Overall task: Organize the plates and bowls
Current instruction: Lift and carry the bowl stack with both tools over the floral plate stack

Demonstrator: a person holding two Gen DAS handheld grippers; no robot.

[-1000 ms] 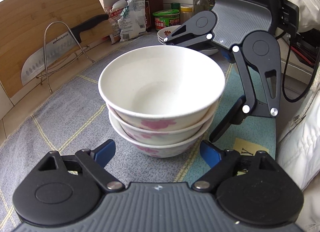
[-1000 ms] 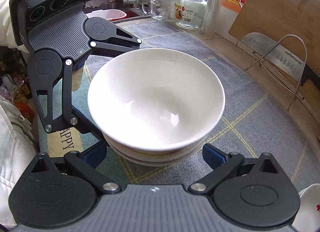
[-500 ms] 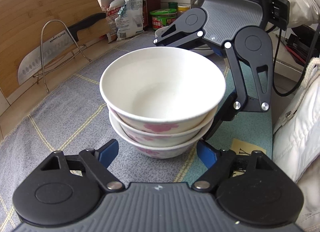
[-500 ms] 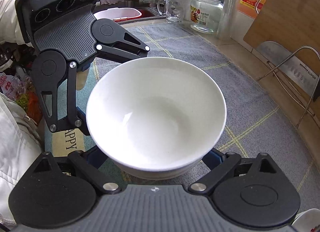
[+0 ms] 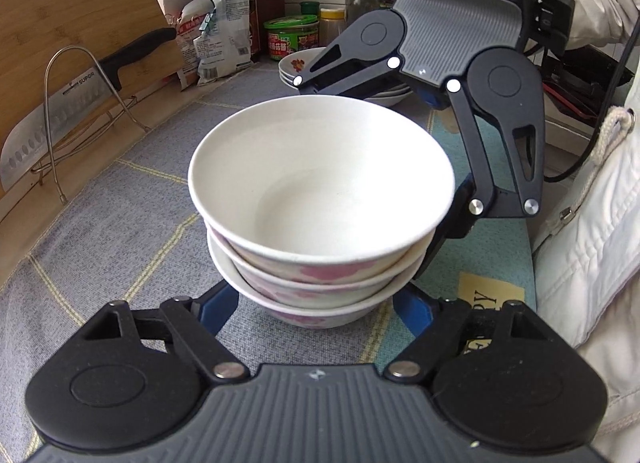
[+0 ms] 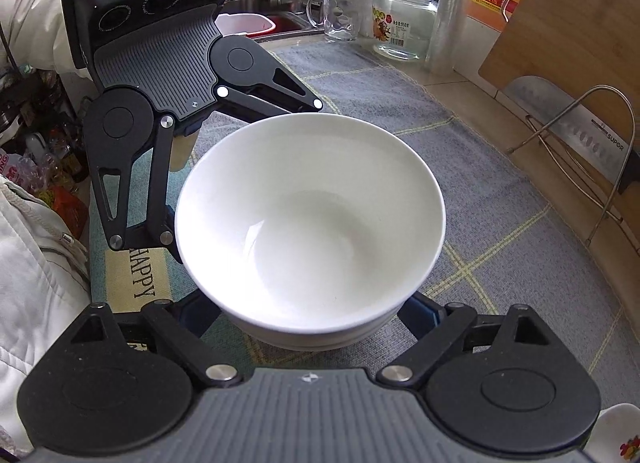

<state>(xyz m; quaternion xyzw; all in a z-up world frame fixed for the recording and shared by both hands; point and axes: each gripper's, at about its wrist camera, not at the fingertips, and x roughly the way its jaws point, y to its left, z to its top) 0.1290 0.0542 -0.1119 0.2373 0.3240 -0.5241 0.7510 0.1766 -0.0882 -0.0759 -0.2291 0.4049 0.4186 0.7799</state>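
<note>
Three white bowls with pink flowers are nested in a stack (image 5: 320, 191) on the grey mat (image 5: 120, 231). My left gripper (image 5: 316, 305) straddles the lowest bowl, and its blue pads (image 5: 216, 305) lie against that bowl's sides. From the opposite side, my right gripper (image 6: 310, 317) reaches around the same stack (image 6: 312, 223). Its jaws are closing, the blue pads (image 6: 422, 313) tucked under the rim and largely hidden, so contact does not show. Each gripper's black linkage (image 5: 500, 135) appears behind the bowls in the other's view. Small flowered plates (image 5: 294, 65) are stacked farther back.
A wooden cutting board (image 5: 68, 47) and a cleaver (image 5: 52, 135) on a wire rack line the wall. Bottles, packets and a green-lidded tub (image 5: 292, 37) stand behind. A glass mug (image 6: 340, 15), a jar (image 6: 404, 19) and the sink are beyond. A white-jacketed person (image 5: 592, 223) is close by.
Both pairs of jaws have narrowed around the bowl stack, the right pair more. The left gripper's pads have come in against the lowest bowl. The stack fills more of the right wrist view.
</note>
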